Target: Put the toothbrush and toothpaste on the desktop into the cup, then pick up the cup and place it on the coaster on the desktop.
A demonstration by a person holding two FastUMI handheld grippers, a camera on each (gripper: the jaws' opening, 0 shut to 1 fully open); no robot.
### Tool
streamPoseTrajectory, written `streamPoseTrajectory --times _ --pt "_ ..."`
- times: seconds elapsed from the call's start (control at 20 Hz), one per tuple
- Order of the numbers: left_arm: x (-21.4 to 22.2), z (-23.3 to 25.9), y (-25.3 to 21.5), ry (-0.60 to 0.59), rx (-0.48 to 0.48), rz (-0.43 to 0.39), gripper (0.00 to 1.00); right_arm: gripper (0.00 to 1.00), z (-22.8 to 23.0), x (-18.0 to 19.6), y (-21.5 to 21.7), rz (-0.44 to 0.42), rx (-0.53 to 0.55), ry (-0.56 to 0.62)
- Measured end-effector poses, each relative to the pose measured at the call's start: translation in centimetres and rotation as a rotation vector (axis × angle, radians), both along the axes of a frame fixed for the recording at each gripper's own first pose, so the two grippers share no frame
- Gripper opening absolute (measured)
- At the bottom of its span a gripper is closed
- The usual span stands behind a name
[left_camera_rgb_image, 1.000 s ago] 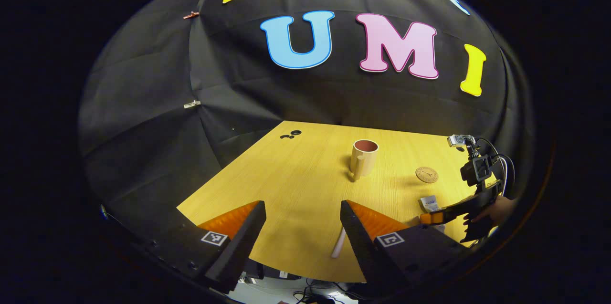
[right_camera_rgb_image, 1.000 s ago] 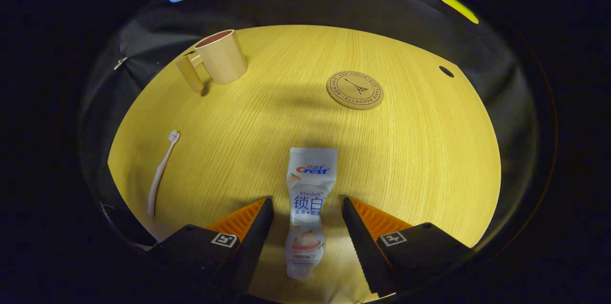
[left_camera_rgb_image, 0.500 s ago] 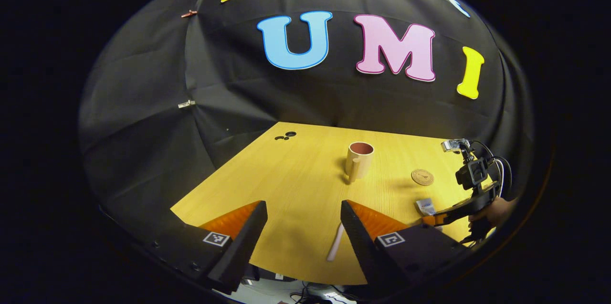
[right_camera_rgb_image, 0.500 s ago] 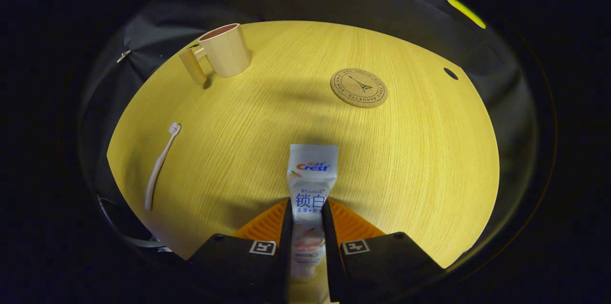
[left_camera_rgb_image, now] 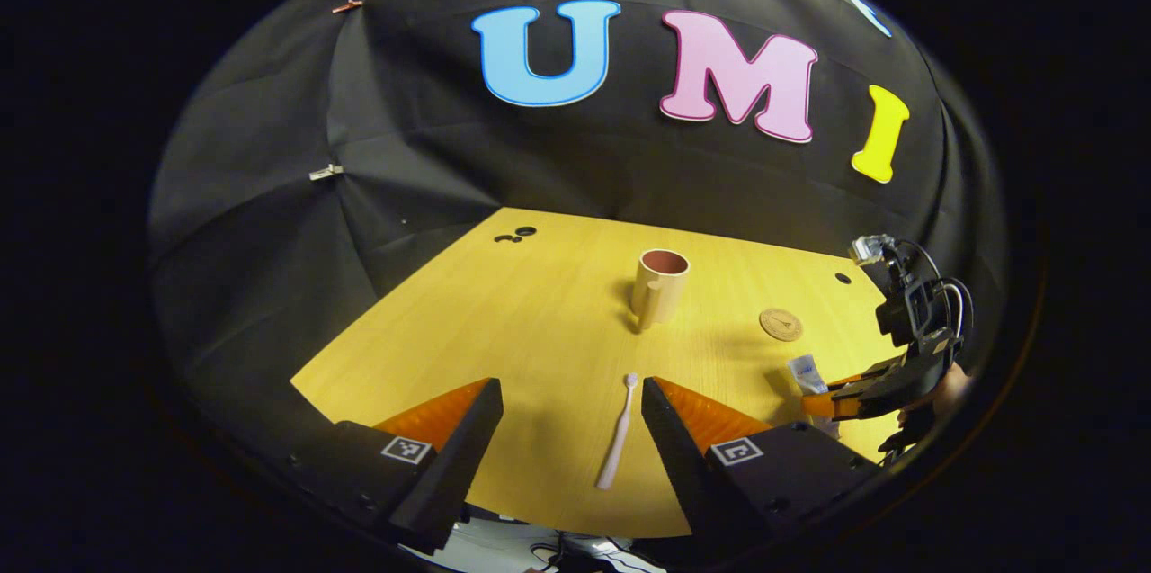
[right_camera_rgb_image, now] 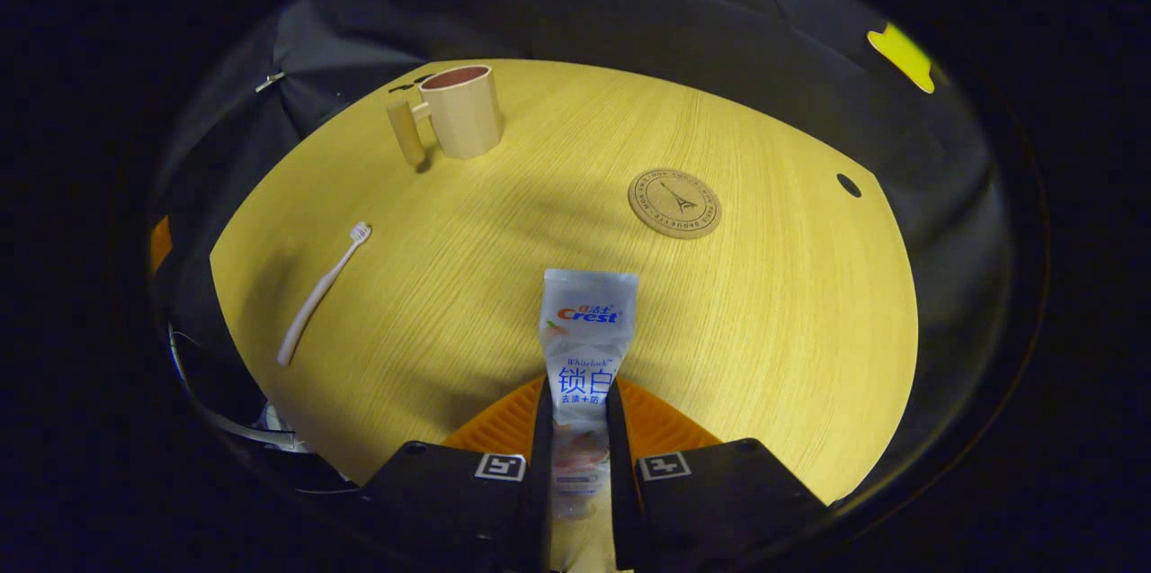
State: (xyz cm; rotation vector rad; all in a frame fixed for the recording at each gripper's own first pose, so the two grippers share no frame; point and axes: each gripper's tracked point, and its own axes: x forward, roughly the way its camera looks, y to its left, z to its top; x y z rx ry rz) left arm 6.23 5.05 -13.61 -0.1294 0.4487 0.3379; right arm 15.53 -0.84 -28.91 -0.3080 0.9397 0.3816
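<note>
Toothpaste tube [right_camera_rgb_image: 586, 330] sits clamped in my right tongs [right_camera_rgb_image: 578, 429], next bound for the cup [right_camera_rgb_image: 460, 111]; left tongs [left_camera_rgb_image: 566, 429] gape wide.

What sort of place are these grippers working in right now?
Likely a staged recording booth, not a real bathroom: black cloth wall, bare wooden desktop, and a toothbrush, cup and coaster laid out.
</note>
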Motion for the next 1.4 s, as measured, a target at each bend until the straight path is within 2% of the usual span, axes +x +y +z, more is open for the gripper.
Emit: streamPoseTrajectory --times 0.15,0.35,0.6,0.8,0.85,0.9,1.2,1.4 --pt "1.7 -2.2 -0.7 0.087 0.004 -0.086 0.97 0.31 2.4 0.1 -0.2 -0.059 0.069 -0.025" --pt "3.2 -6.8 -2.6 0.264 0.017 -0.218 0.97 0.3 4.5 0.1 -1.9 -0.078 0.068 -0.08" --pt "4.8 -11.1 -4.0 0.411 -0.001 -0.301 0.96 0.31 7.5 -1.7 -5.0 -0.174 0.116 -0.135" --pt "6.0 -13.3 -4.0 0.47 -0.003 -0.335 0.96 0.3 8.5 -3.5 -7.6 -0.227 0.123 -0.155" --pt "6.2 -13.8 -3.5 0.487 0.002 -0.332 0.96 0.24 8.6 -3.9 -8.3 -0.243 0.123 -0.159" --pt "6.4 -14.4 -3.3 0.509 0.002 -0.329 0.97 0.3 8.4 -4.3 -9.1 -0.26 0.125 -0.16" --pt "6.8 -17.3 -3.2 0.599 -0.05 -0.331 0.96 0.31 7.3 -5.0 -13.3 -0.397 0.136 -0.145" --pt "7.0 -17.3 -3.3 0.633 -0.056 -0.339 0.9 0.31 7.4 -4.6 -14.6 -0.439 0.144 -0.16"
